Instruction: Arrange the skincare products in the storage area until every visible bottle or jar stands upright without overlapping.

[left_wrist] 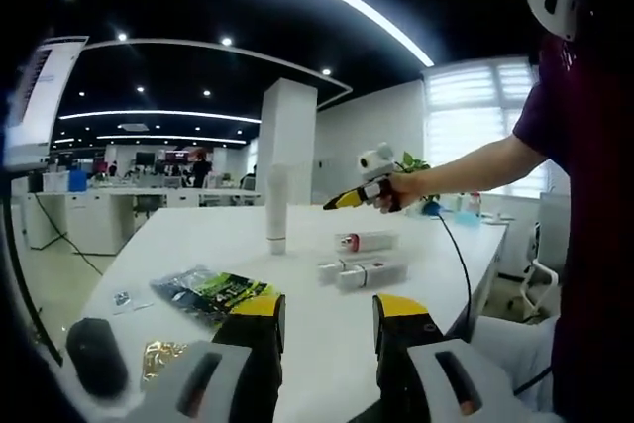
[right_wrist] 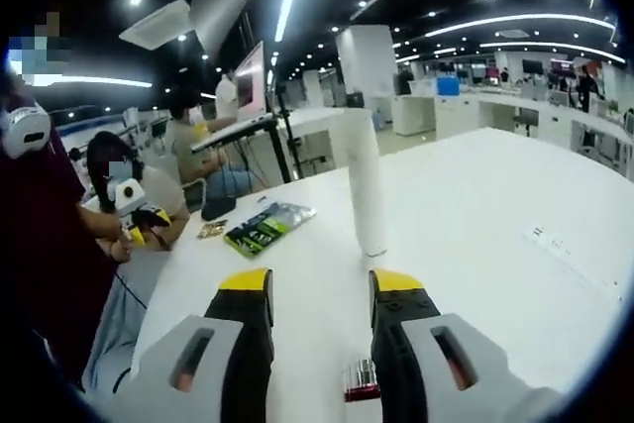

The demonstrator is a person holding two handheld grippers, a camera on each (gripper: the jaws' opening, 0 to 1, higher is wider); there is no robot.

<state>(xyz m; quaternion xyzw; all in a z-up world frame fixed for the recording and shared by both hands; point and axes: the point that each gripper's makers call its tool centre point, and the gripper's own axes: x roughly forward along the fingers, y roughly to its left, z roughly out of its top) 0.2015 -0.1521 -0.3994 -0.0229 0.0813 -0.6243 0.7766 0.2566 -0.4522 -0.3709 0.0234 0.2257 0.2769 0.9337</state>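
Observation:
A tall white tube [left_wrist: 276, 210] stands upright on the white table [left_wrist: 198, 245]. Right of it lie a red-capped tube [left_wrist: 365, 241] and two white bottles [left_wrist: 362, 271] on their sides. My left gripper [left_wrist: 329, 314] hangs open over the table's near edge, nothing between its jaws. A hand holds my right gripper [left_wrist: 344, 201] above the lying products. In the right gripper view, my right gripper [right_wrist: 322, 294] is open, facing the upright tube [right_wrist: 365, 185]. A red-capped item [right_wrist: 362, 379] lies below, between the jaws. The left gripper [right_wrist: 136, 233] shows far left.
A green packet [left_wrist: 213, 294], a gold packet [left_wrist: 161, 354] and a black mouse-like object [left_wrist: 96, 354] lie near the left front of the table. The green packet [right_wrist: 267, 225] sits left of the tube. A monitor on a stand [right_wrist: 253, 81] rises behind. Office desks stand beyond.

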